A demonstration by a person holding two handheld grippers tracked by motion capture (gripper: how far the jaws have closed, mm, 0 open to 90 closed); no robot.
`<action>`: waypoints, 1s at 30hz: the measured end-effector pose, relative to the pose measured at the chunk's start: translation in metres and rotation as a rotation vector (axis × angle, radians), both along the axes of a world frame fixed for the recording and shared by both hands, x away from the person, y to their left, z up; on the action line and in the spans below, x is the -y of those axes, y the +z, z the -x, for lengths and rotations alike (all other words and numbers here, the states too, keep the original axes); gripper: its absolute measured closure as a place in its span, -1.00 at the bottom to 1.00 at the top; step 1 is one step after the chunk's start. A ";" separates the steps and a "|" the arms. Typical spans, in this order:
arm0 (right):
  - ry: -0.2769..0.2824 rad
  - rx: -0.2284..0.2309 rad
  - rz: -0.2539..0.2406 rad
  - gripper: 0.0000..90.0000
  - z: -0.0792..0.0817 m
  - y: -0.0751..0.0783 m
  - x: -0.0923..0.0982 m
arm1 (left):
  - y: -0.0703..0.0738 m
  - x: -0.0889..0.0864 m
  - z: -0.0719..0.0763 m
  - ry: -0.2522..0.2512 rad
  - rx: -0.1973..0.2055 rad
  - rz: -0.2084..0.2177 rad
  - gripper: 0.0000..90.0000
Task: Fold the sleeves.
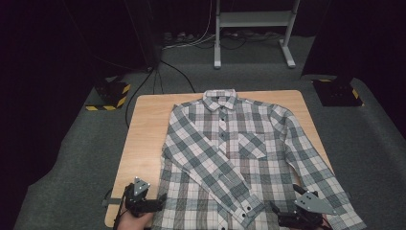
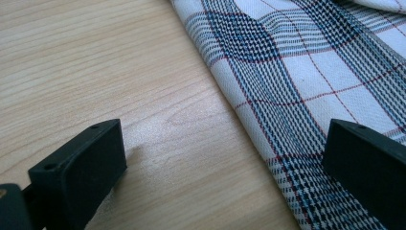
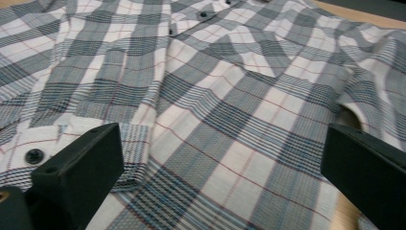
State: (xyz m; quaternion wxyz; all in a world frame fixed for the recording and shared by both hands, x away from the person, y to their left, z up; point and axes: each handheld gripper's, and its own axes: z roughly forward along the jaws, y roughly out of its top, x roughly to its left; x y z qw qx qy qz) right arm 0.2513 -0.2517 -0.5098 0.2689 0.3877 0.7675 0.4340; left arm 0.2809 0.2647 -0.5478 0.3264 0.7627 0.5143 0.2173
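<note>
A grey, white and red plaid shirt (image 1: 230,143) lies flat and buttoned on the wooden table (image 1: 143,124), collar at the far side. One sleeve is folded diagonally across the front, and its buttoned cuff (image 1: 247,209) ends near the front edge. My left gripper (image 1: 158,201) is open at the shirt's near left corner. In the left gripper view its jaws (image 2: 220,158) straddle the shirt's side edge (image 2: 268,124), one over bare wood, one over cloth. My right gripper (image 1: 286,203) is open, low over the shirt front (image 3: 230,120), with the cuff (image 3: 62,139) by one jaw.
The shirt's other sleeve (image 1: 325,177) runs down the table's right edge. A bare wood strip lies left of the shirt. On the grey carpet stand two black-and-yellow striped blocks (image 1: 112,93) (image 1: 337,91). A white stand (image 1: 218,43) and cables (image 1: 158,76) lie behind.
</note>
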 end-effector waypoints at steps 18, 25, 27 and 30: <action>-0.139 -0.023 -0.017 -0.90 0.001 -0.001 0.052 | 0.000 0.000 -0.001 0.001 -0.002 0.005 -0.99; -0.195 -0.032 -0.025 -0.86 0.000 -0.001 0.074 | 0.000 0.000 -0.001 0.002 -0.002 0.005 -0.98; -0.214 -0.037 -0.036 -0.85 0.000 -0.002 0.080 | 0.000 0.000 -0.001 0.001 -0.002 0.004 -0.98; -0.234 -0.040 -0.048 -0.86 0.000 -0.002 0.089 | 0.000 0.000 -0.001 0.002 -0.003 0.005 -0.98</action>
